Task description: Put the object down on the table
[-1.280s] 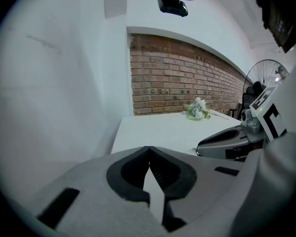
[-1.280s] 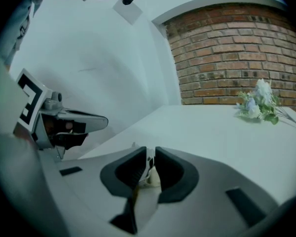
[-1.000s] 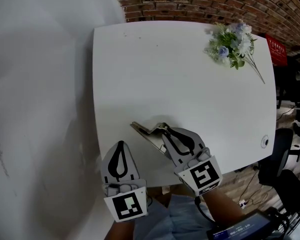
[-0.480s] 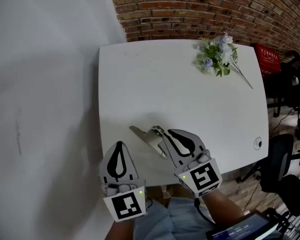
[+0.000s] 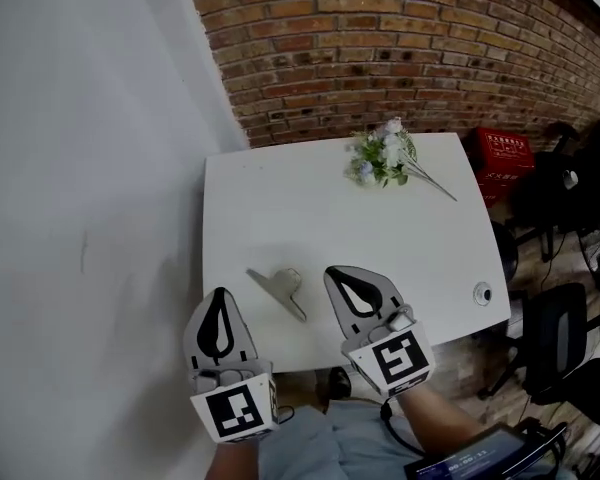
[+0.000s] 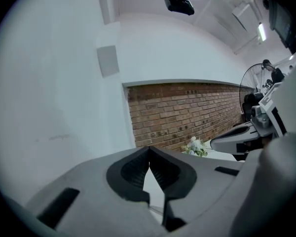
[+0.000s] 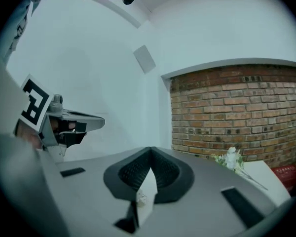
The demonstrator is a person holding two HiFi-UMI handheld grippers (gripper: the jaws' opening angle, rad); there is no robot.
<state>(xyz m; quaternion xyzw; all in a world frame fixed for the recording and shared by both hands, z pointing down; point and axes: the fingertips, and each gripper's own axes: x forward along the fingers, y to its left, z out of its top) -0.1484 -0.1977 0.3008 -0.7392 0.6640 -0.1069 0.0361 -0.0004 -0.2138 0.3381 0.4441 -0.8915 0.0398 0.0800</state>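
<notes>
Ahead of and between the two pairs of jaws, one flat metal tool (image 5: 277, 290) lies on the white table (image 5: 380, 228), touched by neither gripper. Its long axis runs on a diagonal: the thin end points away and toward the left gripper's side, and the nearer end comes back toward the flank of the right gripper (image 5: 338, 278). From the left gripper (image 5: 218, 303) the tool sits forward and to the right; from the right one it sits just to the left, about level with the jaw tips. The two are close to equal in reach, with the right gripper perhaps a shade nearer, since the tool's near end lies just beside it.

Each gripper view shows its jaw tips meeting, with only an empty wedge of space behind them and nothing pinched there. Judged from that, the put-down looks done, and any coming move need only back away without brushing the tool's near end.

By count: one metal tool, one bunch of artificial flowers (image 5: 383, 158) far ahead of the right jaws near the table's back edge, two grippers, one table.
</notes>
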